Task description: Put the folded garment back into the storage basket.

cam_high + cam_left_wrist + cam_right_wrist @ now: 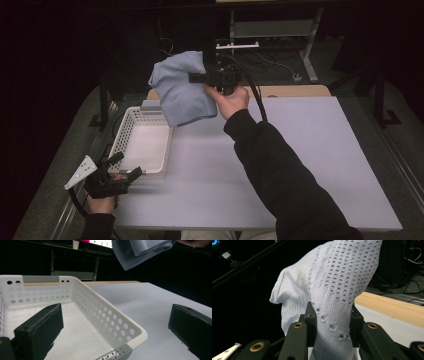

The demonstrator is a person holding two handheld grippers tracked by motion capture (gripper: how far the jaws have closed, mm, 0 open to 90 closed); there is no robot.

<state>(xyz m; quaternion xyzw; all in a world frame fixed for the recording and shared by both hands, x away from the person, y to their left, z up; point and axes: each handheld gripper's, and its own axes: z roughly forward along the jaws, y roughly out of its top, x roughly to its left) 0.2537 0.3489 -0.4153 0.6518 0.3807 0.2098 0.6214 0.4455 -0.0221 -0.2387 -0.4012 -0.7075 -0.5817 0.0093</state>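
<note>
Hanging above the tabletop [300,160], a pale blue knitted cloth [182,90] is pinched in the jaws of the right gripper [200,78], which sits near the eleven o'clock part of the high view, above the far end of the white basket [120,137]. In the right gripper view the two black jaws press in on a gathered fold of the cloth [332,290] from either side, and the knit, with its rows of small holes, rises up and over them and droops to nine o'clock. The cloth is clear of both the tabletop and the basket; no part of it touches either.

The basket is a perforated white tray with a grey handle piece at its far end, lying at about nine o'clock on the tabletop, its long side running away from the person. Nothing lies inside it.

The left gripper [127,167] is held low at about seven o'clock, just at the basket's near end. In the left gripper view its jaws stand wide apart with nothing pinched: one hangs over the inside of the basket [105,312], the other over bare tabletop [155,305] outside it, so the near corner of the basket sits between them. The cloth [140,251] shows at twelve o'clock of that view, high up.
</note>
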